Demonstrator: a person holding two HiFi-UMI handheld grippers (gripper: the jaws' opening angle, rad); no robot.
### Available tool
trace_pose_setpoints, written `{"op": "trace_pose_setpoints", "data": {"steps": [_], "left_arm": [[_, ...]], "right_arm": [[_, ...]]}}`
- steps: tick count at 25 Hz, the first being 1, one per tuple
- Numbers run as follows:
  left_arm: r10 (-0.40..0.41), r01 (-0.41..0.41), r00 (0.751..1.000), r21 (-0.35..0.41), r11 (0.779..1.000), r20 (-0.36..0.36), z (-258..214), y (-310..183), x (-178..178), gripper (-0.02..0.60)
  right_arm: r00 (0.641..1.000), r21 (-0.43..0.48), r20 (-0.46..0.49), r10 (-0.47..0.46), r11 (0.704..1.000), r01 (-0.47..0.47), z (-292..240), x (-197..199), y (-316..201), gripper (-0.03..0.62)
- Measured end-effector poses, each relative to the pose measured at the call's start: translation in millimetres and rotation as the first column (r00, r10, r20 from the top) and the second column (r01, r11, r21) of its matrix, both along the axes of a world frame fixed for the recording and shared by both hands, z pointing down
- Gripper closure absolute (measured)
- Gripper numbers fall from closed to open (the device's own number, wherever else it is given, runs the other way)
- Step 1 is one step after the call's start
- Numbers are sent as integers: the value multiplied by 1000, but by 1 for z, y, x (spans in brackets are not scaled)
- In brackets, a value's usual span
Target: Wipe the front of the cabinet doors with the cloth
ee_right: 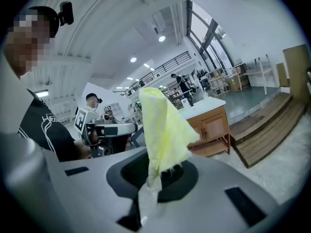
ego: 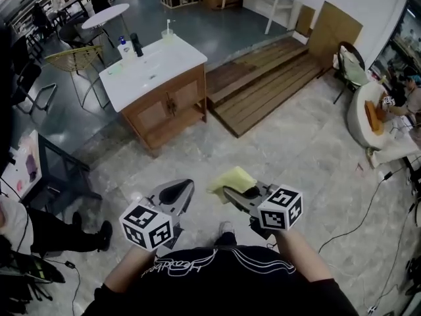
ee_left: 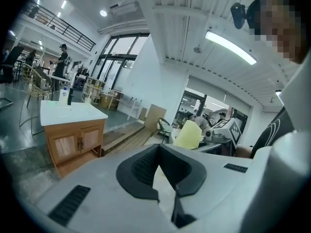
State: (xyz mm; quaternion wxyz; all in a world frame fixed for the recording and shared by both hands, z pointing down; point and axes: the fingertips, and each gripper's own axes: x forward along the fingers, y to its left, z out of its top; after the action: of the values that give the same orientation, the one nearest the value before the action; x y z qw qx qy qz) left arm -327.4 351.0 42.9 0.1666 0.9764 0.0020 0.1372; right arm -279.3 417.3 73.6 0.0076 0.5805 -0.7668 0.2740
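Observation:
The wooden cabinet (ego: 168, 104) with two doors and a white sink top stands a few steps ahead, to the upper left in the head view. Both grippers are held low and close to the body, well short of it. My right gripper (ego: 231, 193) is shut on a yellow cloth (ego: 231, 178). The cloth (ee_right: 163, 130) stands up from the jaws in the right gripper view, with the cabinet (ee_right: 211, 125) behind it. My left gripper (ego: 179, 191) is shut with nothing in it. In the left gripper view the cabinet (ee_left: 73, 142) is at the left and the cloth (ee_left: 188, 135) at the right.
A low wooden platform (ego: 270, 84) lies right of the cabinet. Bottles (ego: 135, 45) stand on its top. A yellow wire chair (ego: 72, 61) is behind it, a black stand (ego: 56, 170) at the left. Another person's legs (ego: 66, 232) and a floor cable (ego: 355, 222) are nearby.

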Motion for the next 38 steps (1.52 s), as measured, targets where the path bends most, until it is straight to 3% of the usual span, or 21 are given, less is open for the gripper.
{"op": "trace_pose_setpoints", "data": {"steps": [8, 13, 21, 26, 31, 38], "left_arm": [[-14, 14, 1000, -9, 1000, 20, 6, 9, 86, 575], [-42, 43, 998, -11, 999, 36, 15, 7, 106, 575], [-88, 94, 994, -84, 992, 71, 45, -24, 136, 575], [-109, 119, 990, -122, 985, 86, 68, -70, 164, 575], [-151, 168, 982, -167, 971, 114, 97, -146, 202, 575], [-261, 287, 955, -204, 936, 144, 142, -262, 236, 575]], "right_arm": [[999, -17, 38, 25, 1000, -24, 9, 84, 15, 553], [997, -18, 51, 52, 999, -51, 15, 118, 20, 553], [996, -90, 79, 35, 996, -28, 39, 146, 0, 553], [997, -137, 80, 9, 991, 2, 55, 174, -48, 553], [997, -179, 75, -31, 983, 44, 72, 214, -128, 553], [985, -283, 54, -163, 944, 172, 119, 248, -242, 553]]}}
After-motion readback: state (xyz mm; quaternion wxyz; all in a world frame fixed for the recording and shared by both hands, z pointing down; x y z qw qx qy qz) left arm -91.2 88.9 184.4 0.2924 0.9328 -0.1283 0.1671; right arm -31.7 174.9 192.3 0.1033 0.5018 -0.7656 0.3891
